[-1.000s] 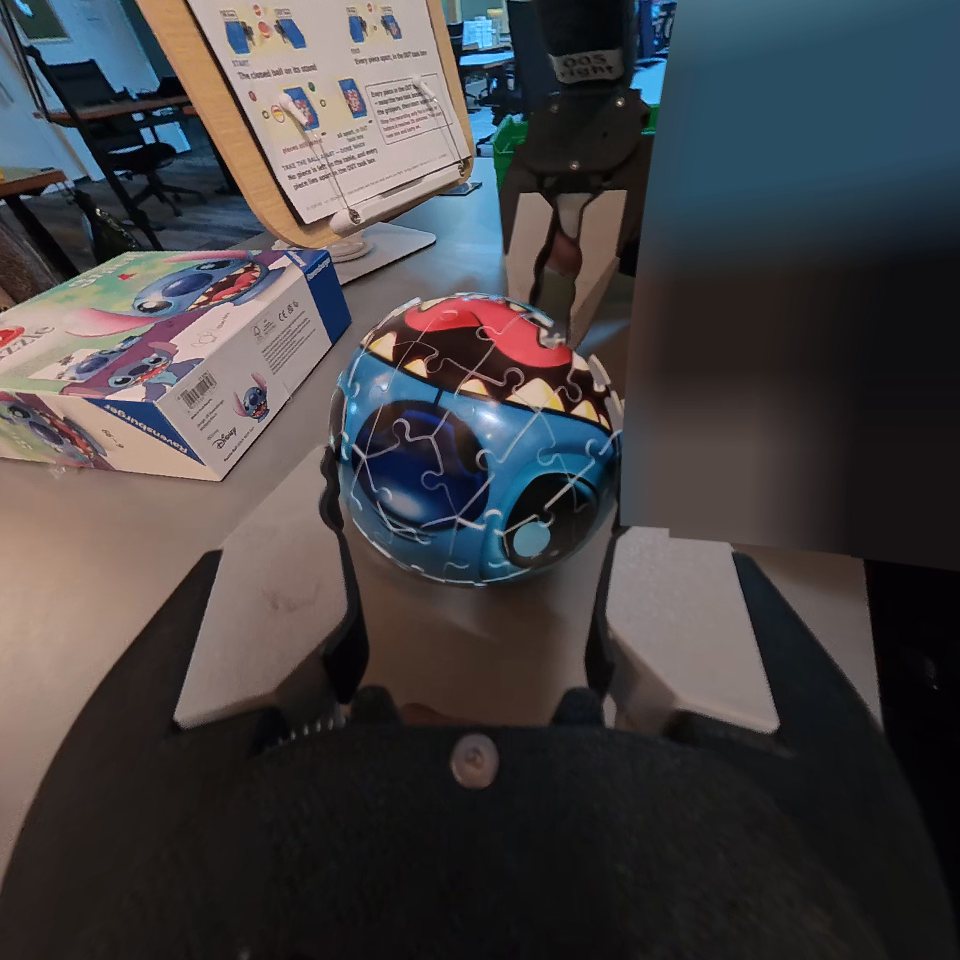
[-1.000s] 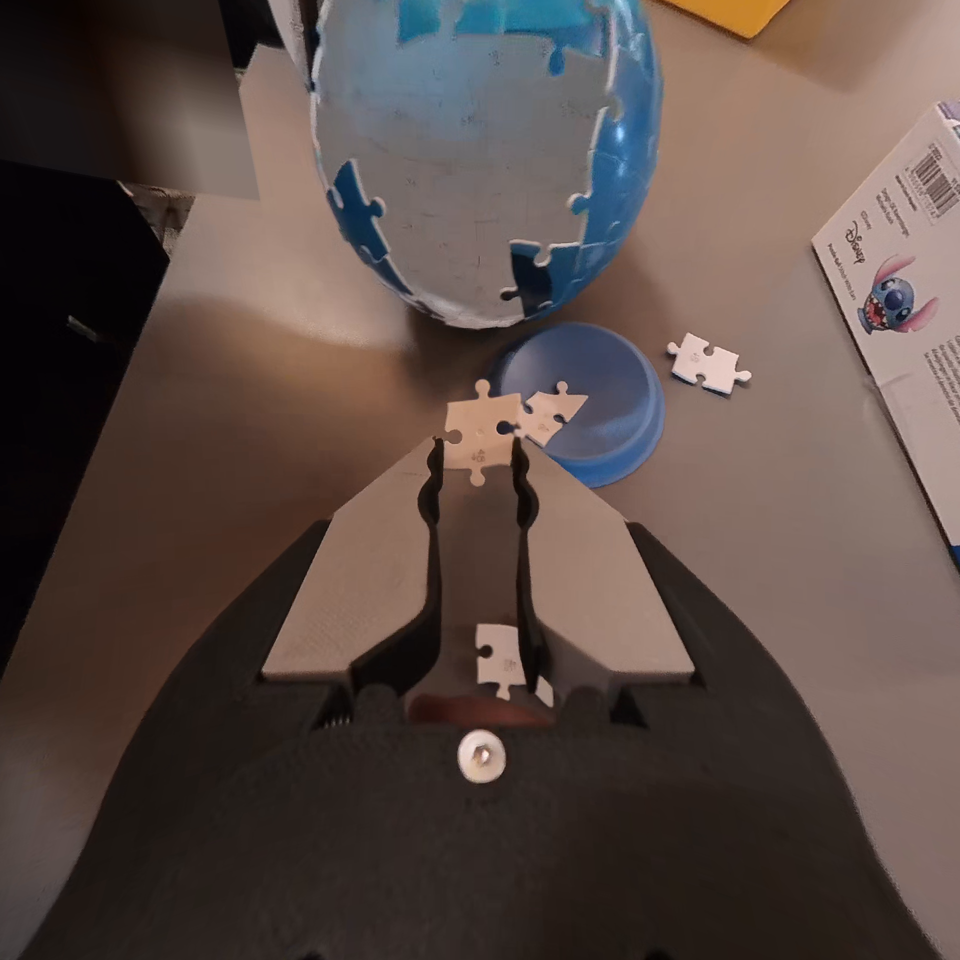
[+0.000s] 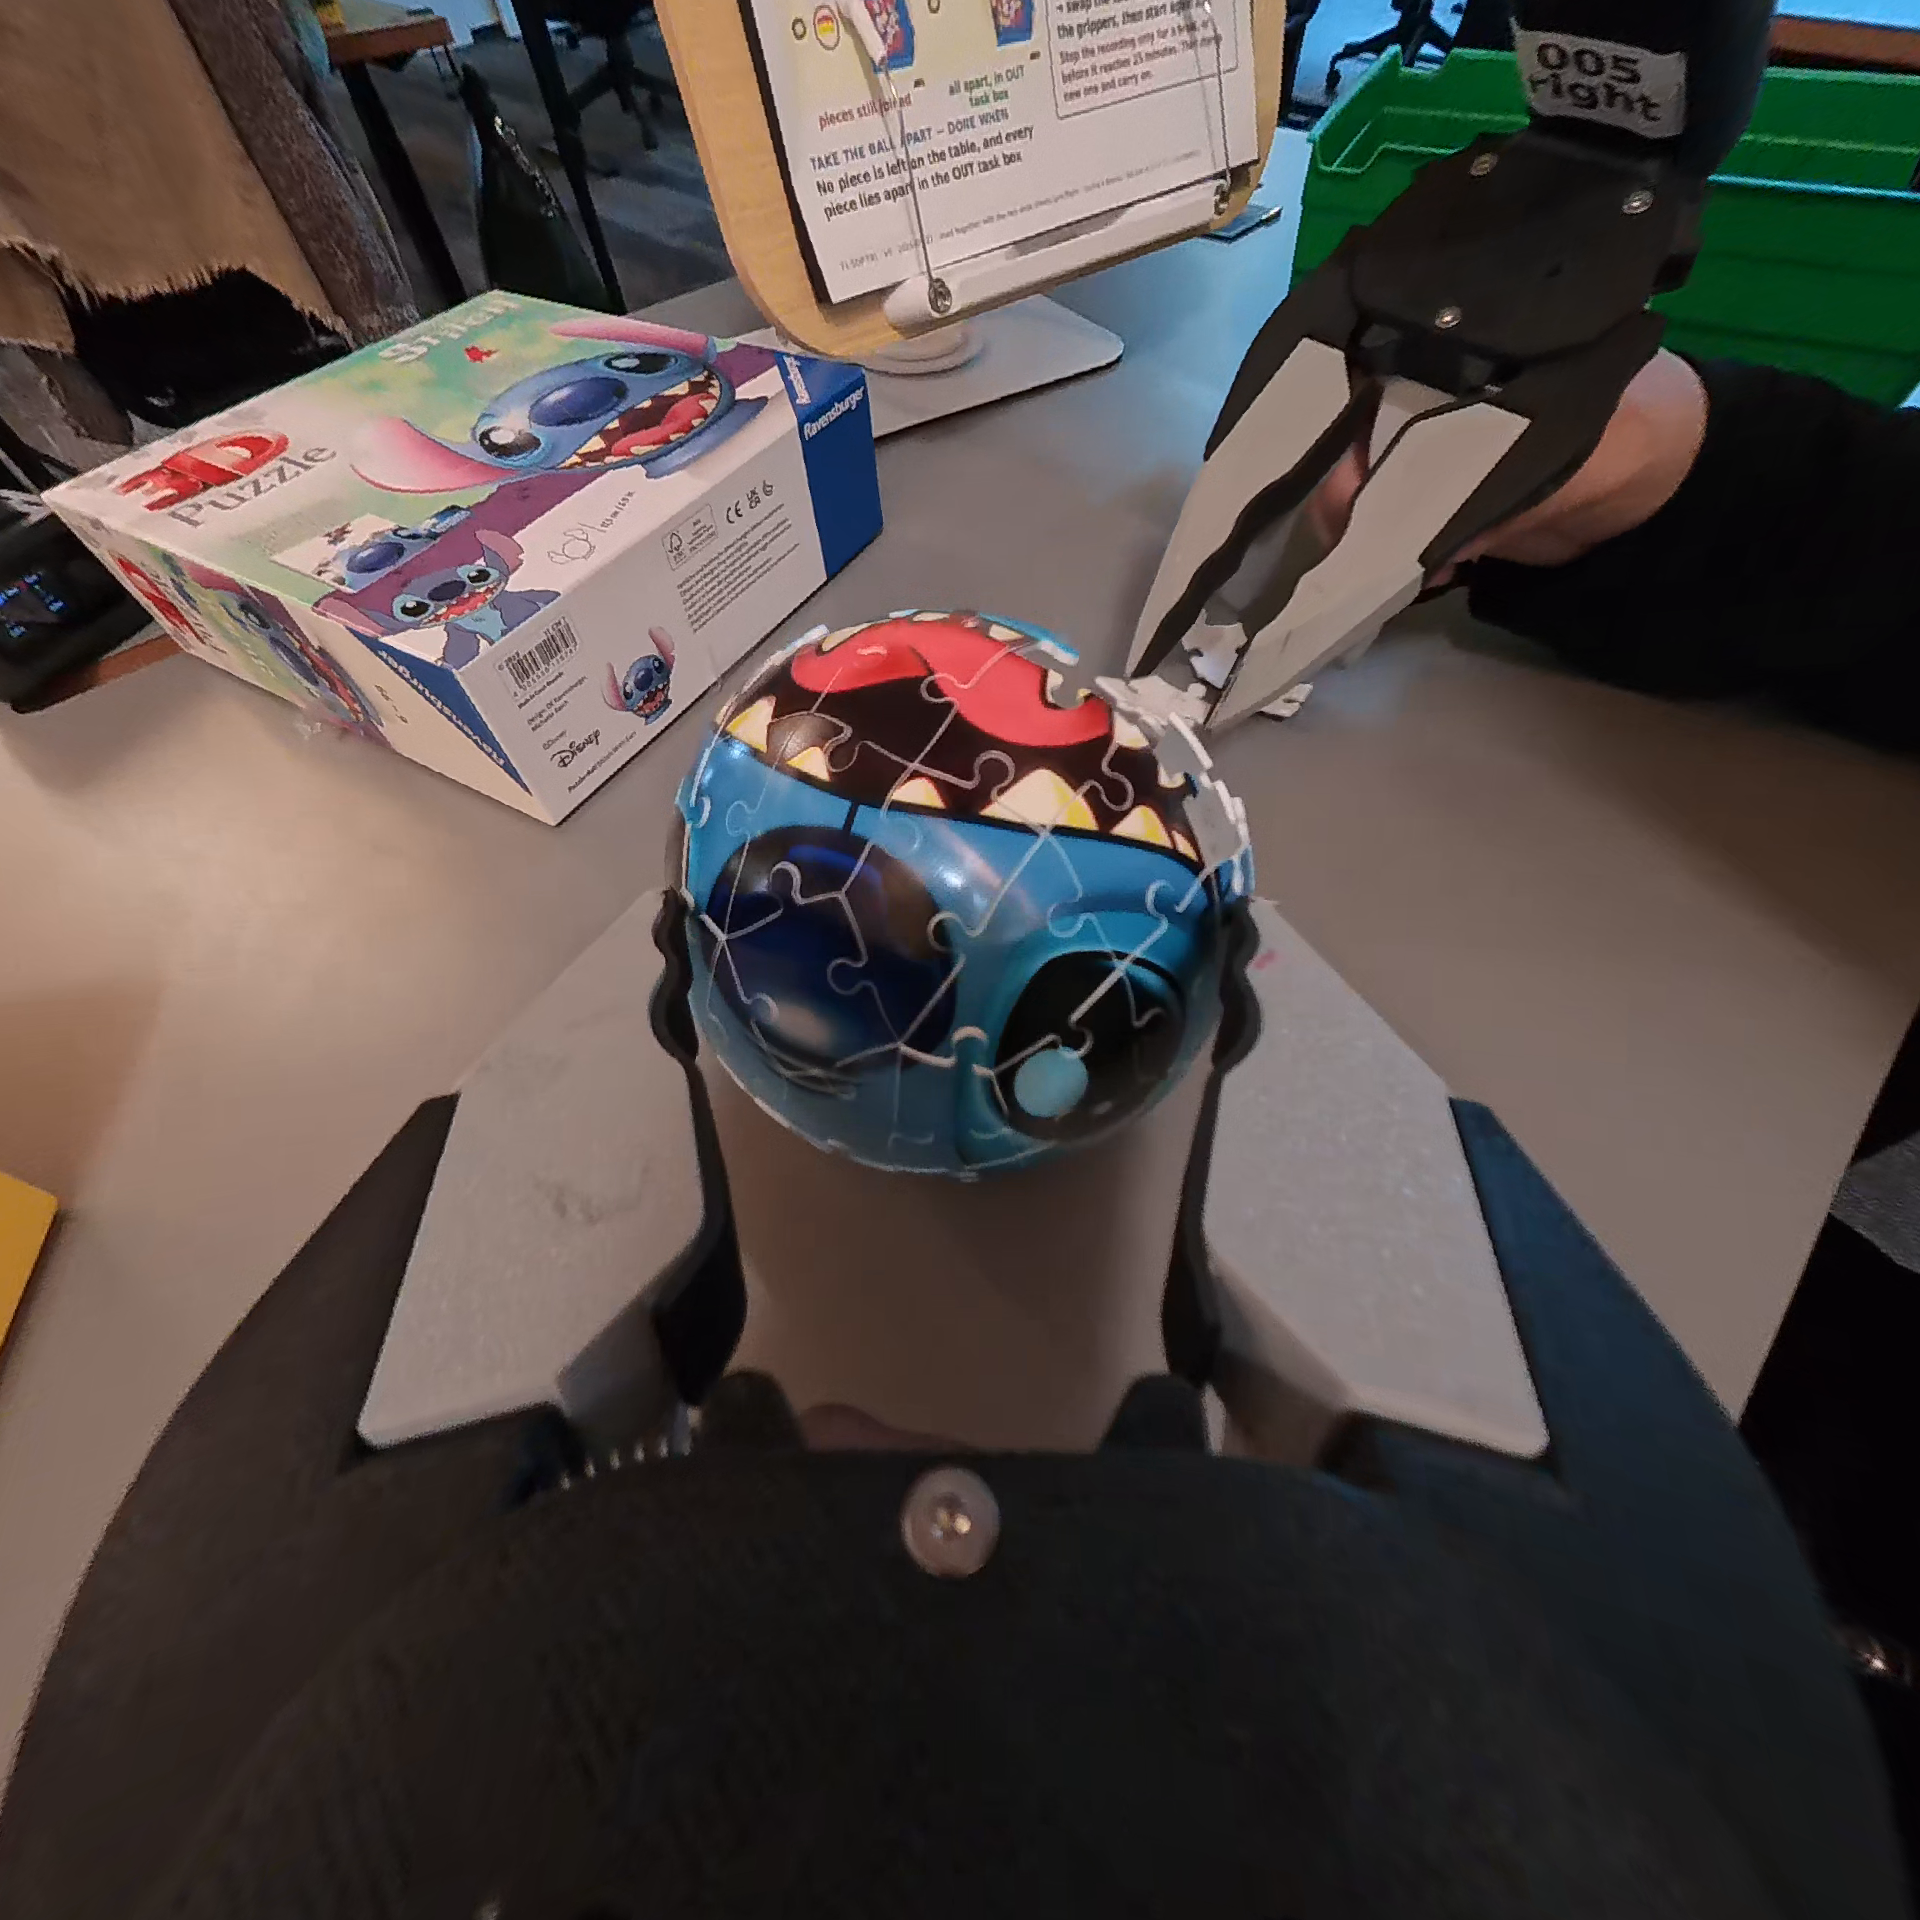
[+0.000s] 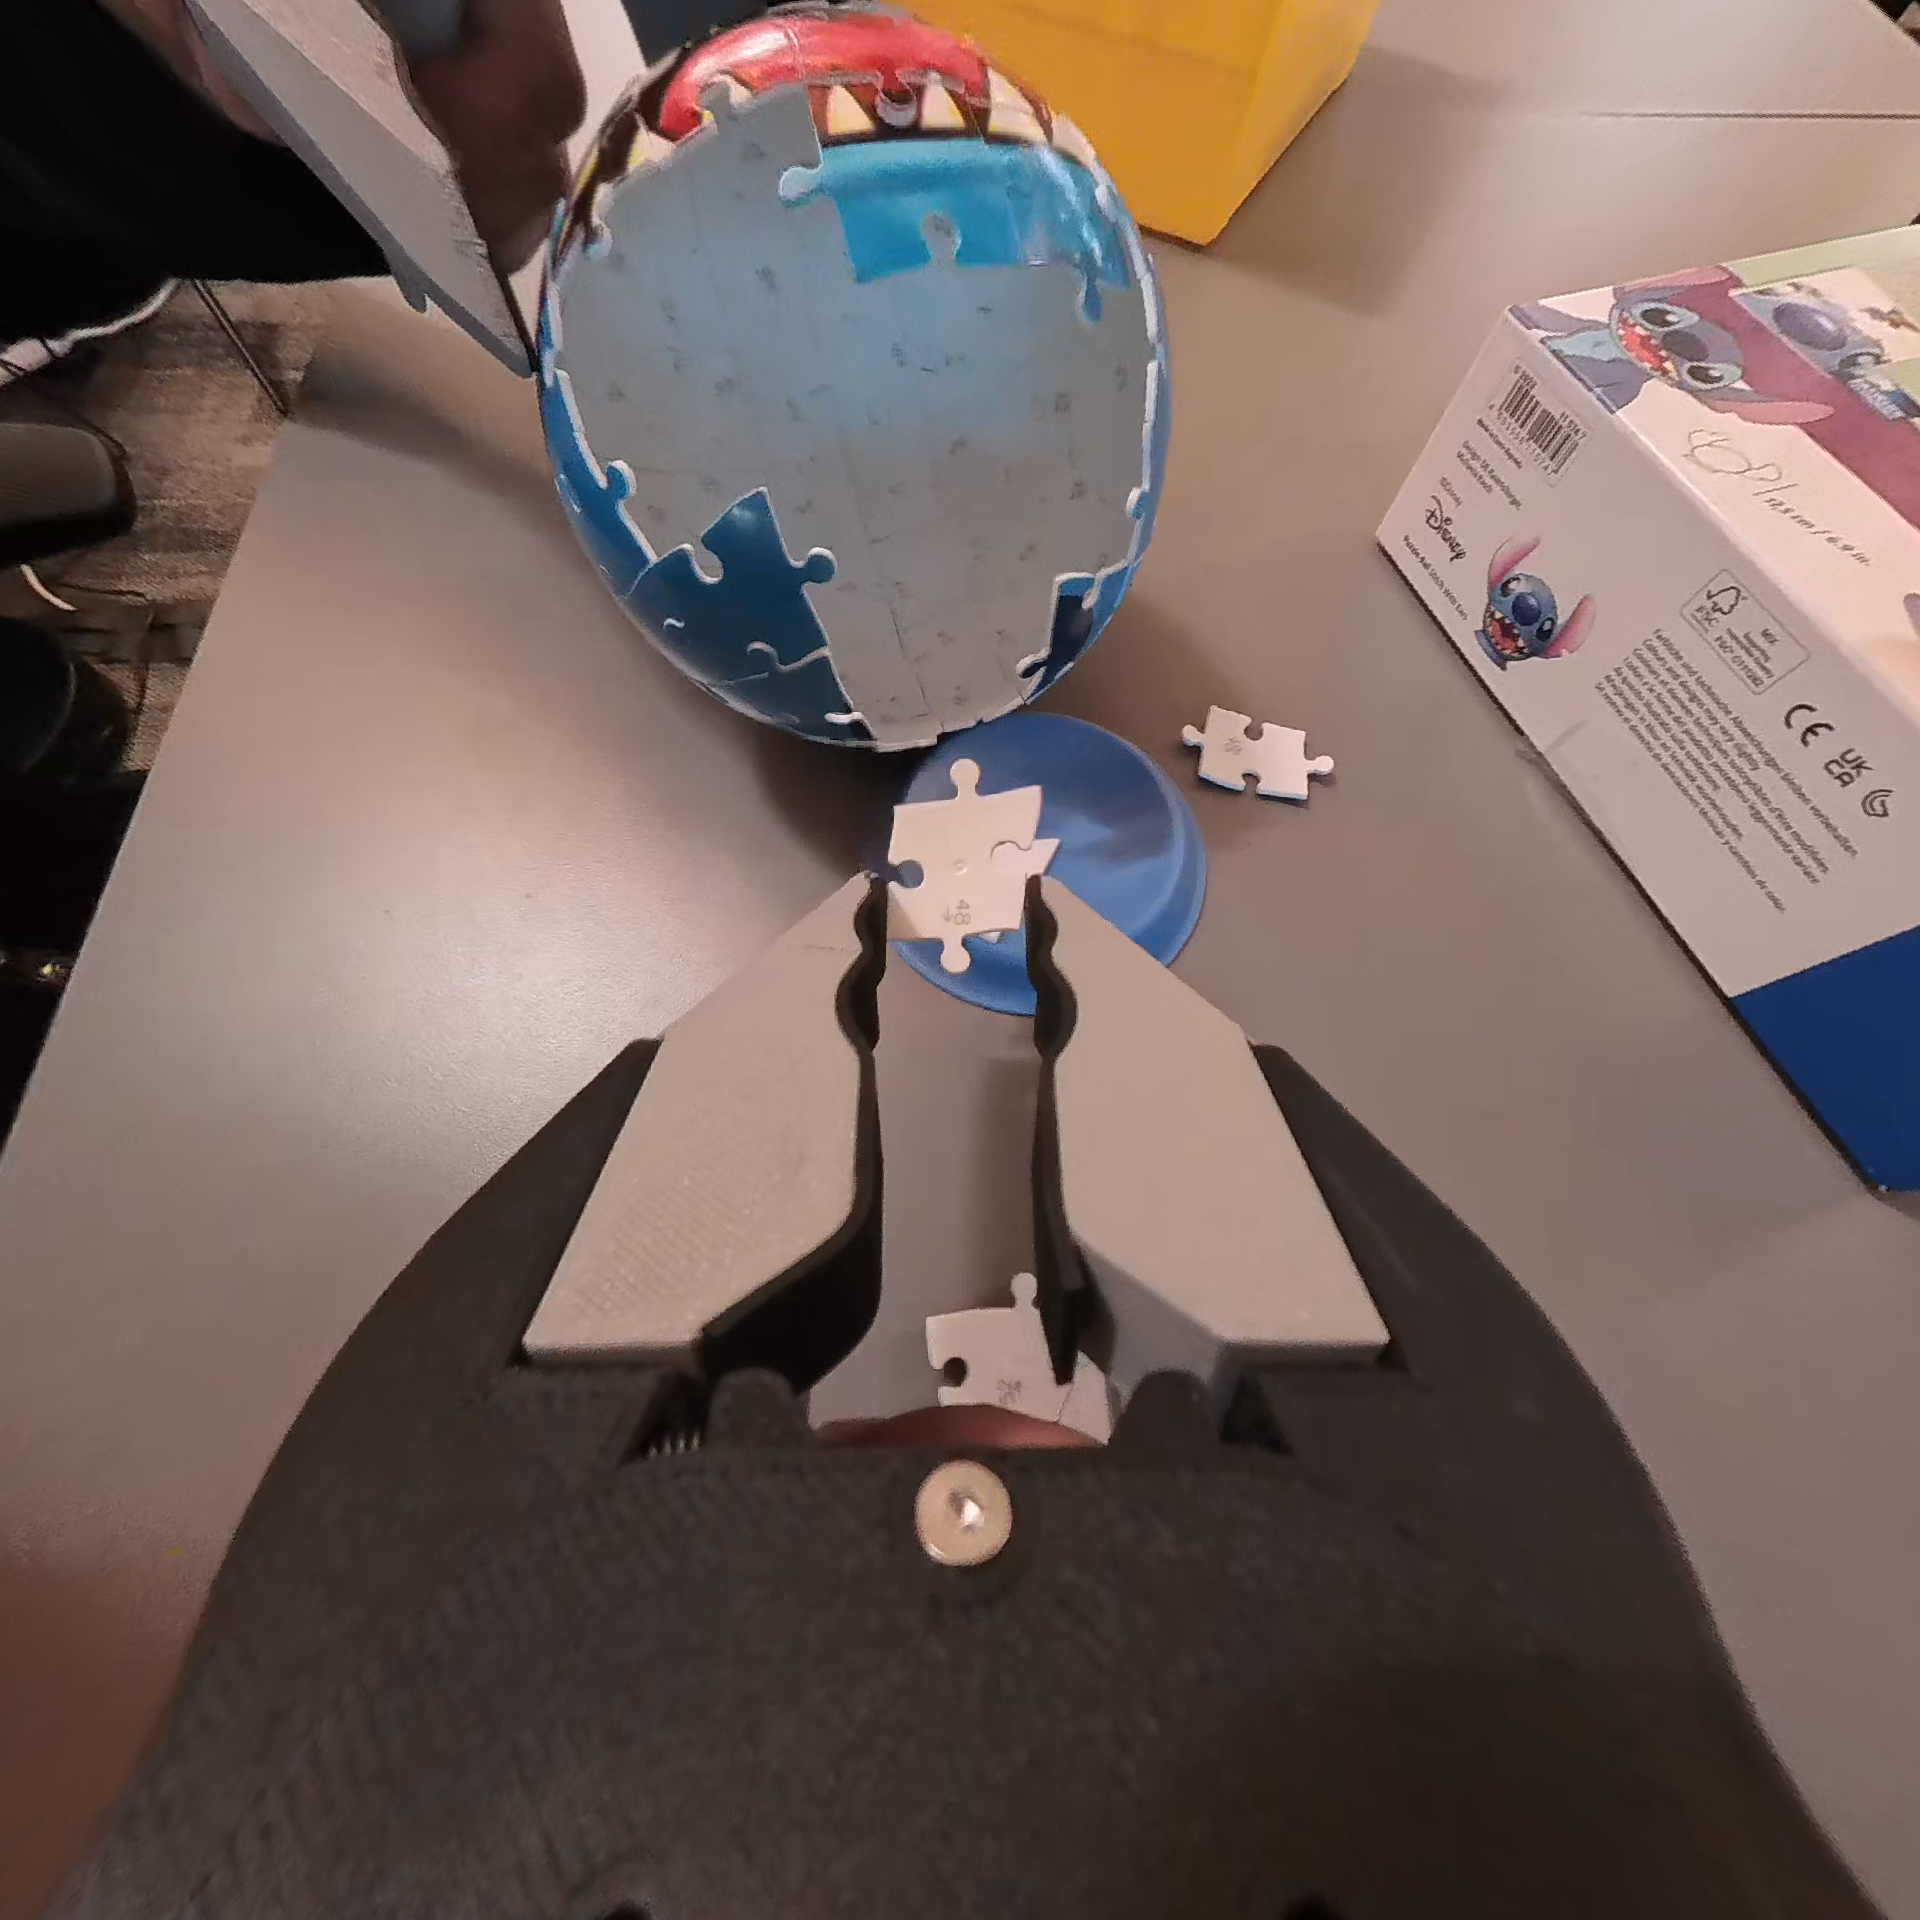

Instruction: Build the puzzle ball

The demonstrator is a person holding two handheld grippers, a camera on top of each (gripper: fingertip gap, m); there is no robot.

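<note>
Puzzle ball point(image 3: 961, 894) work is where my attention is sitting, and I am starting with what is nearest: in the right wrist view my right gripper point(image 4: 954, 896) is pinching a pale piece point(image 4: 961, 857) edge-on at its very tips, jaws narrow around it, with a second loose piece point(image 4: 987, 1356) lying on the table under the fingers. That thin tip hold is what I am worrying about; any twist as I push the tab in is likely to flip the piece out or let it rotate. Just beyond the tips the blue stand point(image 4: 1127, 831) is sitting empty on the grey table point(image 4: 416, 831), with a joined pair of pieces point(image 4: 1257, 753) beside it. Beyond that my left gripper point(image 3: 956, 940) is clamping the ball by its sides, lifted and tilted with its open back facing my right camera. I am judging that squeeze as the bigger risk: the shell is incomplete, so too much pressure could be buckling the edge pieces or popping them loose, and too little lets the ball roll when I press. Off to the side the puzzle box point(image 4: 1662, 623) is lying clear, and farther back a yellow bin point(image 4: 1143, 104) is standing.
</note>
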